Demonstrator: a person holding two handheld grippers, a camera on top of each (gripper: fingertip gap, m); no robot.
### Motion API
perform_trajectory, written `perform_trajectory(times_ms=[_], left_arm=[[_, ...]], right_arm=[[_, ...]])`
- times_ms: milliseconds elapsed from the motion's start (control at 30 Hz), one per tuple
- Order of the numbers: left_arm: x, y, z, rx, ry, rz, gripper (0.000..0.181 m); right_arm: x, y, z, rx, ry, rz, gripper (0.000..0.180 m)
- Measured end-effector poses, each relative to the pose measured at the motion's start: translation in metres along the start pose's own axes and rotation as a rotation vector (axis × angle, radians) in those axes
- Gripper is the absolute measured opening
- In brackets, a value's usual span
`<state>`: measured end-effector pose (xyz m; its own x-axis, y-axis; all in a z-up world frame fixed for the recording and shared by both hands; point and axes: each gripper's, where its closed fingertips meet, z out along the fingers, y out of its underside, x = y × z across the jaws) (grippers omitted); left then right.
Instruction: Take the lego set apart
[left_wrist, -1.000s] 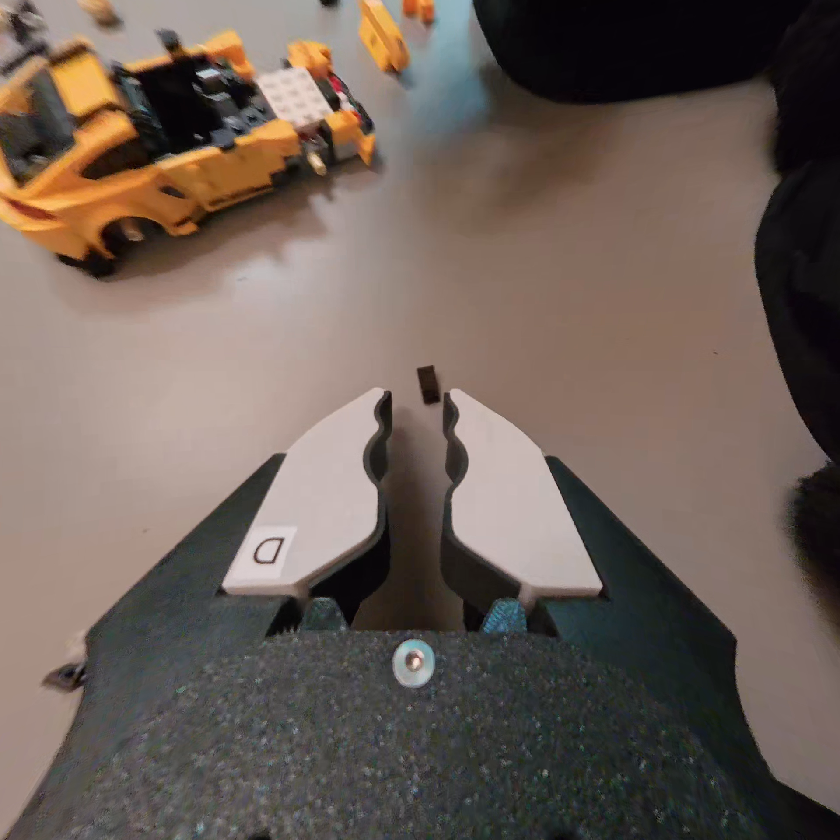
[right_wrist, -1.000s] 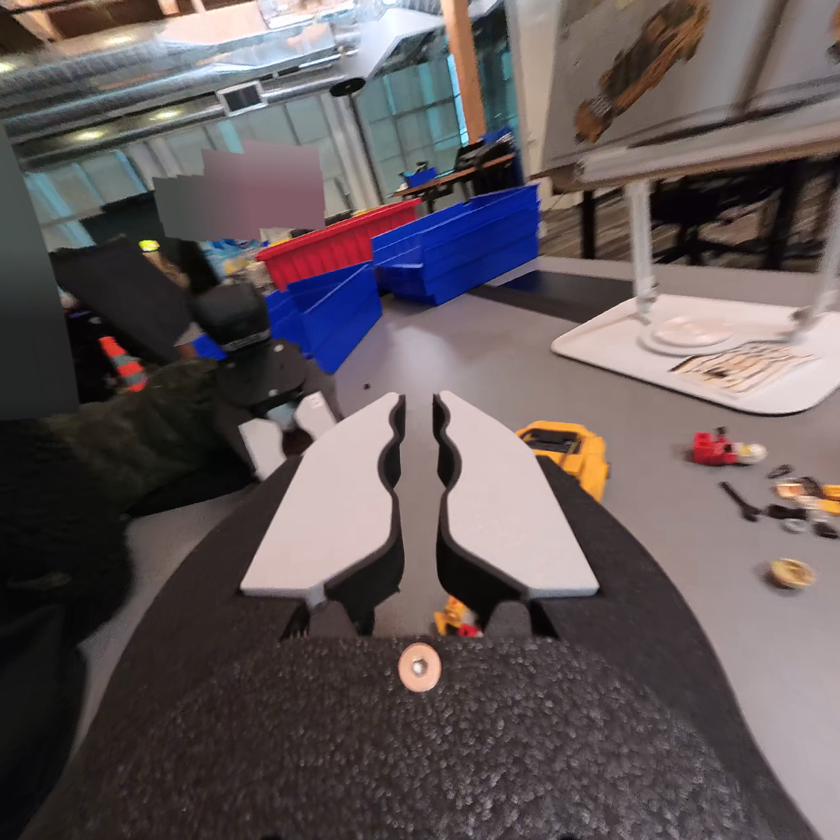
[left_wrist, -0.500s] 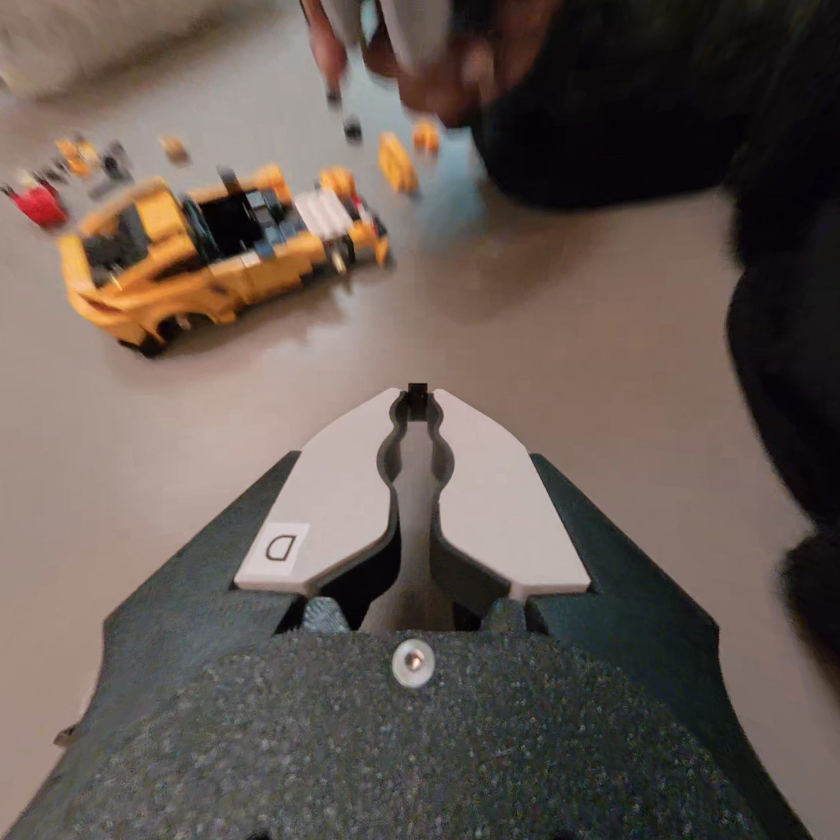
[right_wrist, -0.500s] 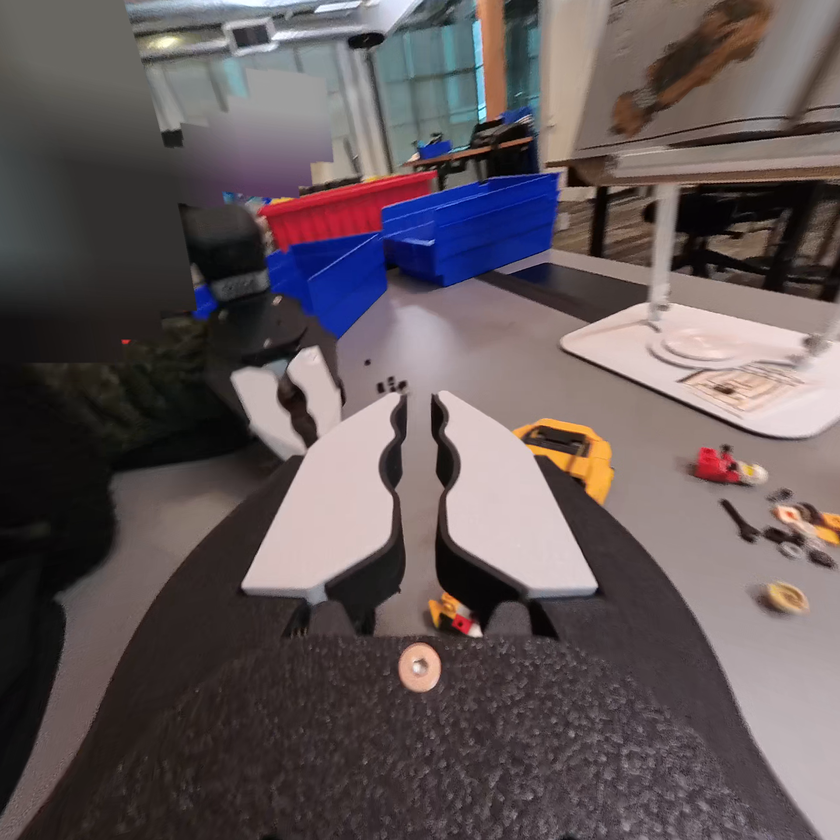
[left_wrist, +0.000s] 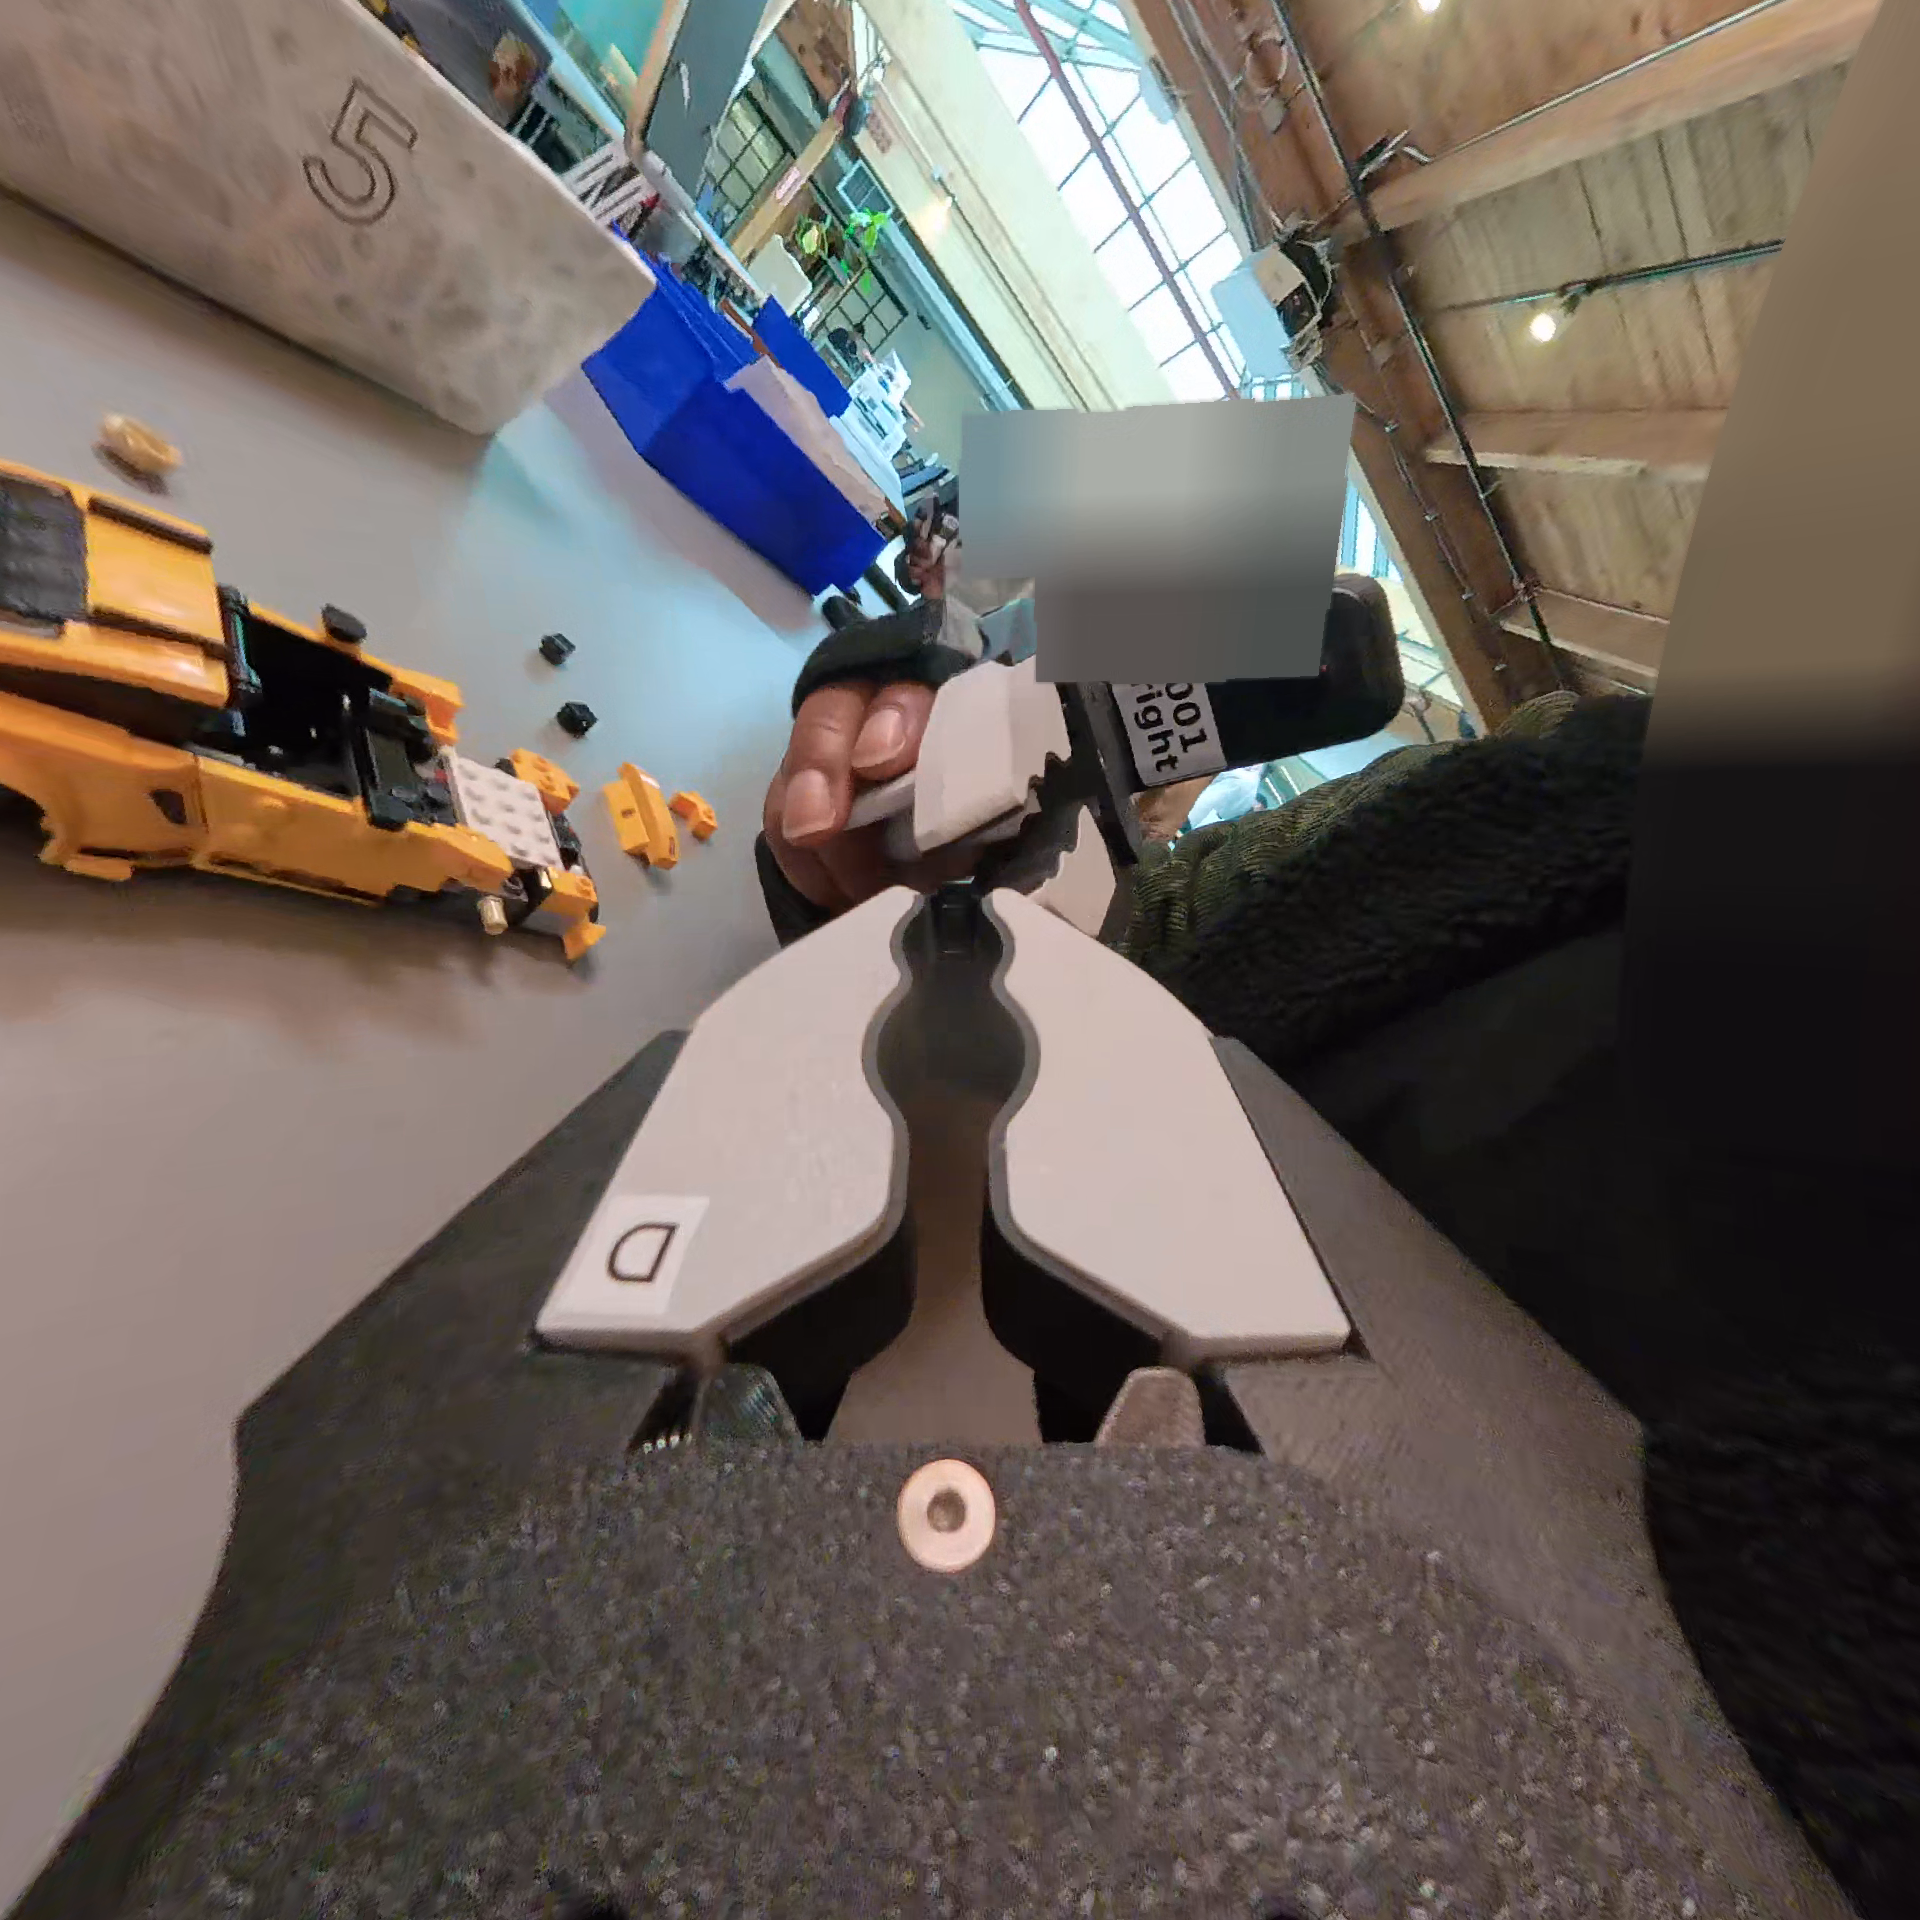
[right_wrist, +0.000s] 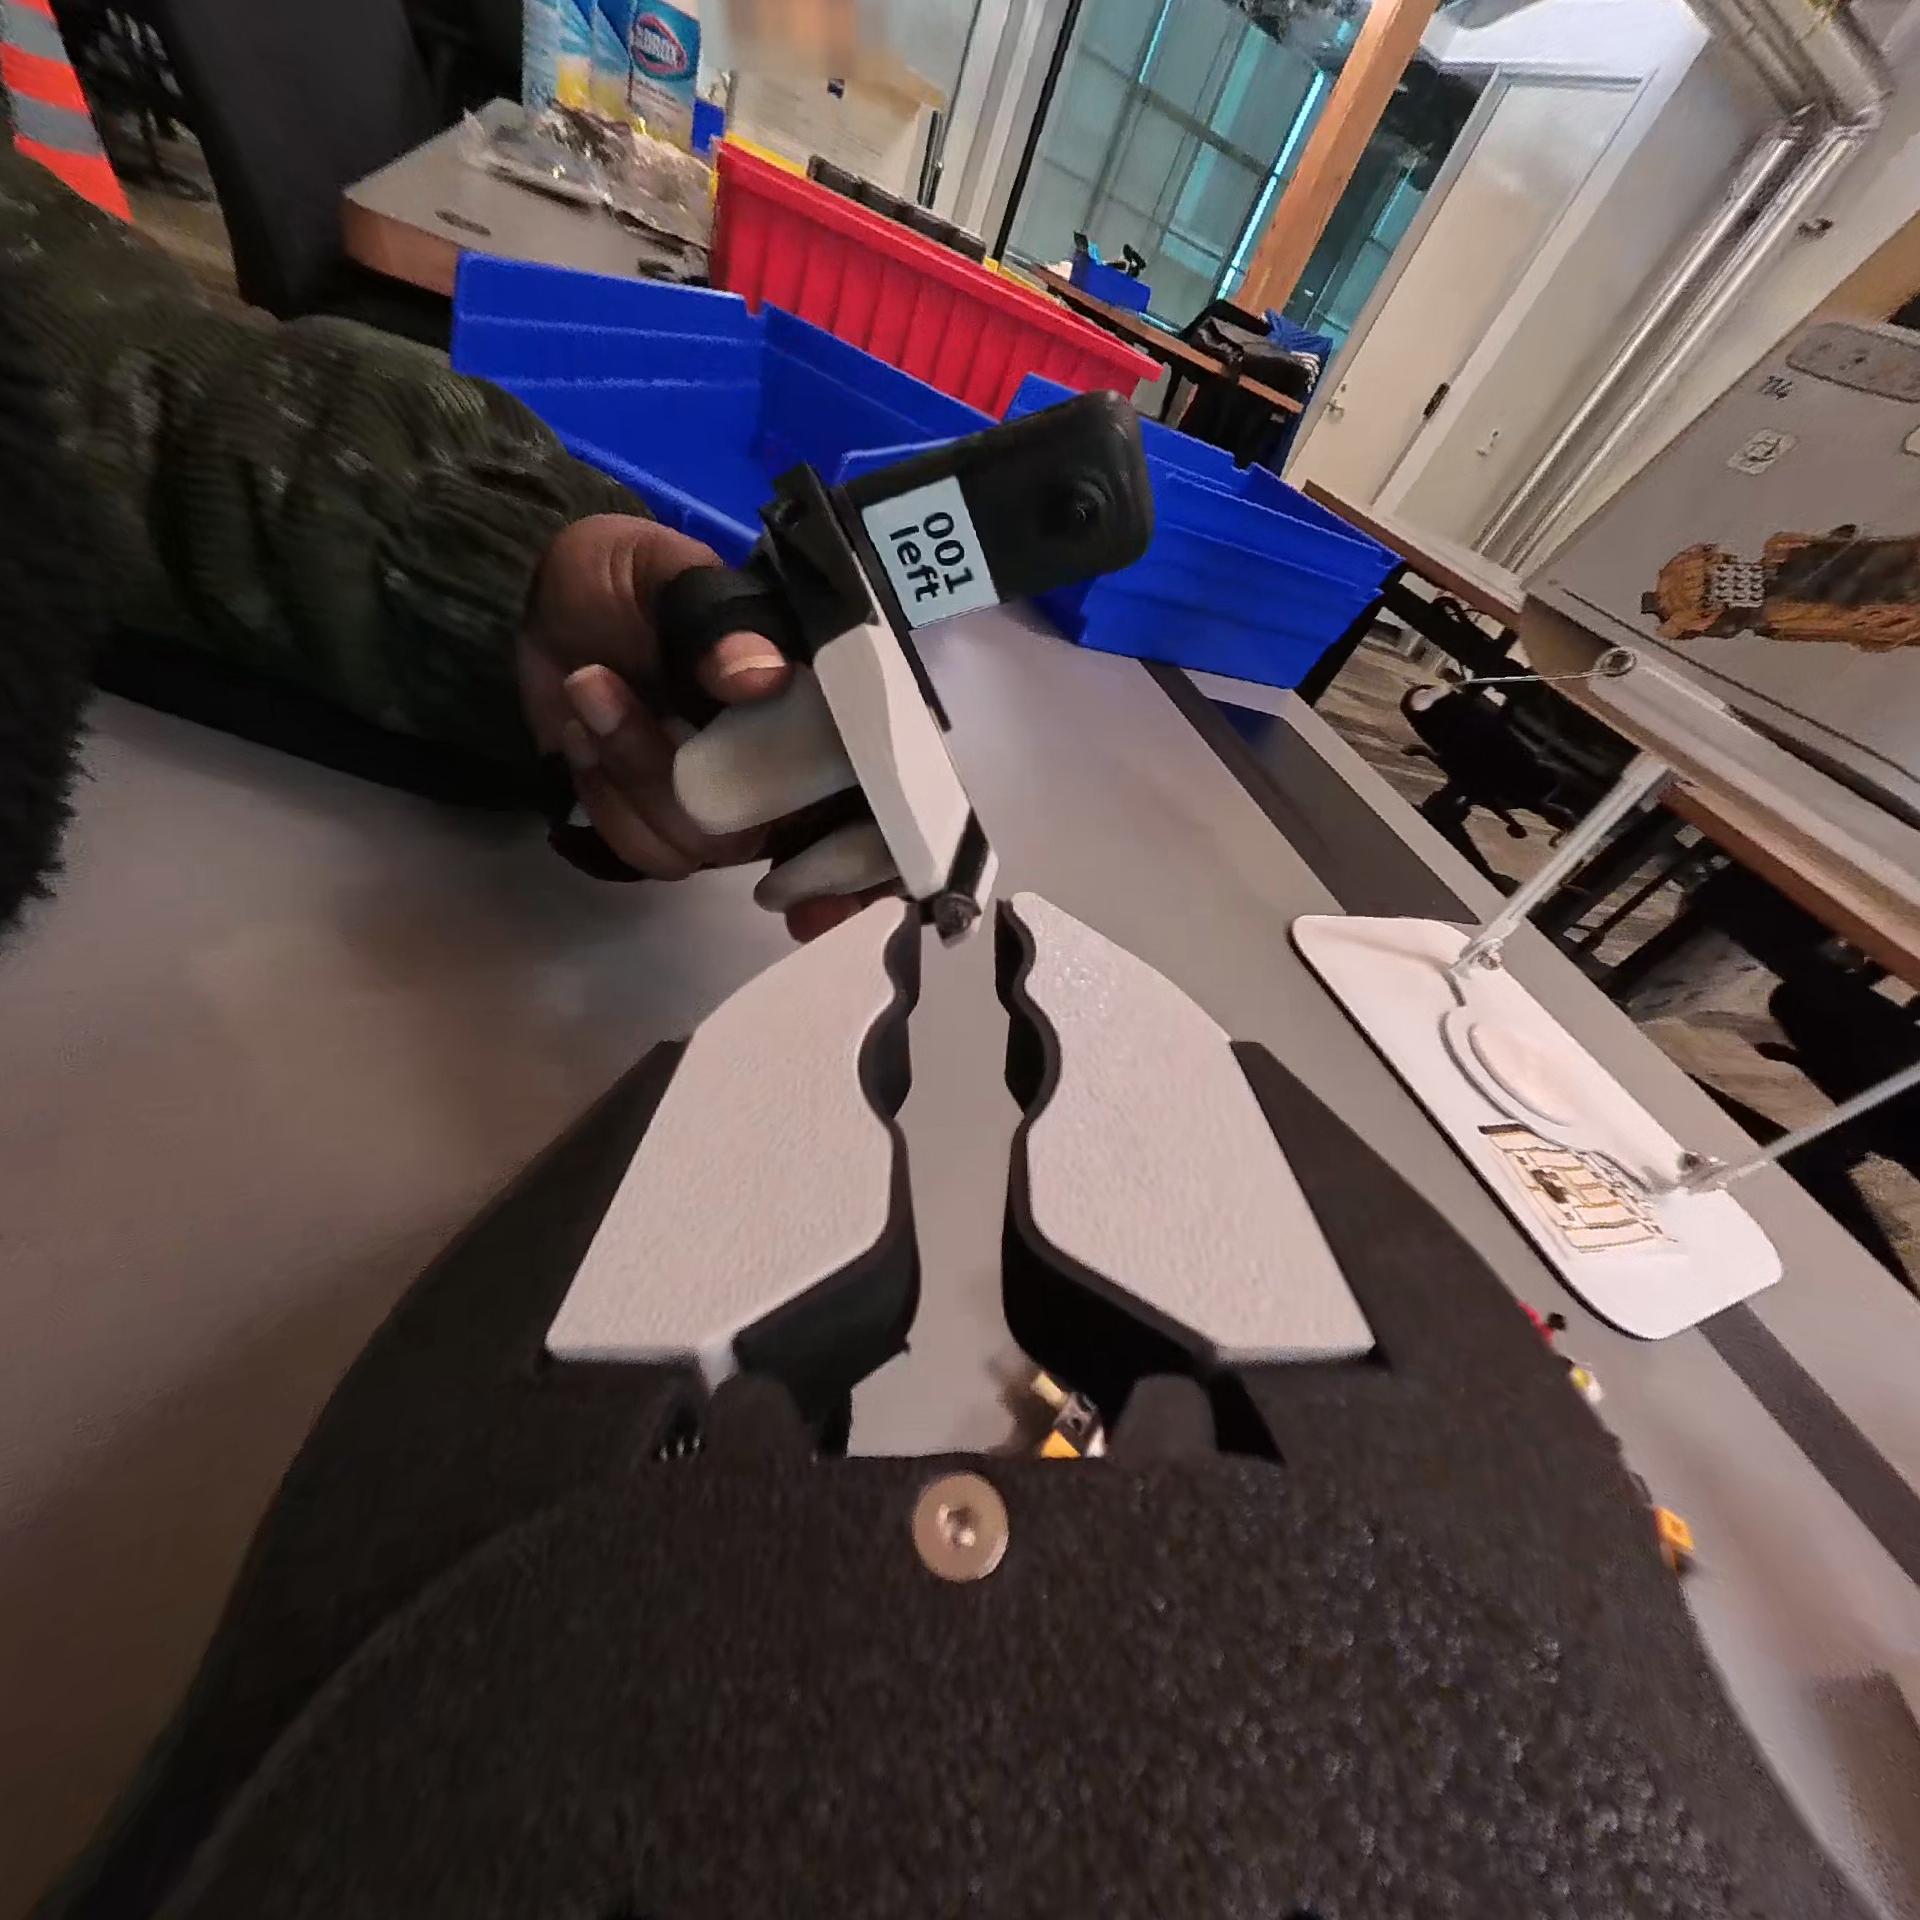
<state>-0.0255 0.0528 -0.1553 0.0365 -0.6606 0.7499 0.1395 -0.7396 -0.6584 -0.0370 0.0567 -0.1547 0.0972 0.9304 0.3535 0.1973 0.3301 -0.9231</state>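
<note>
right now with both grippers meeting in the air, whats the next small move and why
Probably close the right gripper on the exposed end of the small black lego piece. The left gripper is shut on it at its fingertips, lifted off the grey table, and the right fingers sit open on either side of it.

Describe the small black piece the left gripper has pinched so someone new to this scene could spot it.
Find the yellow lego car on the grey table, then the left gripper raised beside it. The small black piece sits pinched at its fingertips. Unlike the loose black bits on the table, it is held in the air.
</note>
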Motion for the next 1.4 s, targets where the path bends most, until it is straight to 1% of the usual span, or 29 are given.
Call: perform_trajectory(times_ms=[100,200,333,567,633,700,733,800,867,933,967,1000,1067,1133,1200,1333,1400], left_arm=[[0.000,0.000,0.000,0.006,0.017,-0.043,0.007],[-0.001,0.002,0.000,-0.003,0.028,-0.082,0.007],[0.003,0.005,-0.001,-0.014,0.083,-0.157,0.008],[0.005,0.003,-0.003,-0.020,0.071,-0.132,0.007],[0.006,-0.004,-0.007,0.017,0.076,-0.129,0.007],[0.005,-0.017,-0.019,0.079,0.075,-0.138,0.007],[0.001,-0.017,-0.025,0.070,0.035,-0.116,0.007],[-0.014,-0.012,-0.035,-0.001,-0.122,-0.007,0.007],[-0.040,-0.005,-0.055,-0.132,-0.384,0.163,0.007],[-0.063,-0.002,-0.085,-0.259,-0.632,0.325,0.007],[-0.074,-0.003,-0.103,-0.308,-0.749,0.377,0.007],[-0.085,-0.003,-0.122,-0.356,-0.864,0.410,0.007],[-0.100,0.002,-0.153,-0.450,-1.015,0.423,0.007],[-0.111,0.004,-0.175,-0.509,-1.117,0.424,0.010],[-0.117,0.006,-0.185,-0.556,-1.168,0.443,0.018],[-0.121,0.007,-0.190,-0.619,-1.212,0.504,0.029],[-0.119,0.005,-0.188,-0.622,-1.207,0.536,0.031]], right_arm=[[-0.001,0.001,0.000,-0.009,0.009,-0.029,0.007],[-0.003,0.002,0.001,-0.020,0.011,-0.063,0.007],[-0.006,0.001,0.000,-0.032,-0.013,-0.063,0.005],[-0.005,-0.002,-0.001,-0.029,-0.007,-0.058,0.005],[-0.004,-0.001,-0.002,-0.031,-0.001,-0.057,0.005],[0.000,0.000,-0.005,-0.030,0.007,-0.047,0.005],[0.001,0.000,-0.006,-0.027,0.009,-0.036,0.005],[0.003,0.001,-0.006,-0.021,0.004,-0.014,0.005],[0.003,0.004,-0.006,-0.026,-0.003,0.004,0.005],[0.003,0.006,-0.005,-0.028,-0.010,0.014,0.005],[0.003,0.006,-0.005,-0.029,-0.013,0.019,0.005],[0.003,0.007,-0.004,-0.032,-0.015,0.025,0.005],[0.003,0.010,-0.004,-0.040,-0.020,0.031,0.005],[0.002,0.011,-0.003,-0.045,-0.021,0.031,0.005],[0.002,0.013,-0.003,-0.055,-0.023,0.030,0.005],[0.002,0.016,-0.002,-0.071,-0.024,0.036,0.005],[0.003,0.017,-0.002,-0.077,-0.023,0.038,0.006]])
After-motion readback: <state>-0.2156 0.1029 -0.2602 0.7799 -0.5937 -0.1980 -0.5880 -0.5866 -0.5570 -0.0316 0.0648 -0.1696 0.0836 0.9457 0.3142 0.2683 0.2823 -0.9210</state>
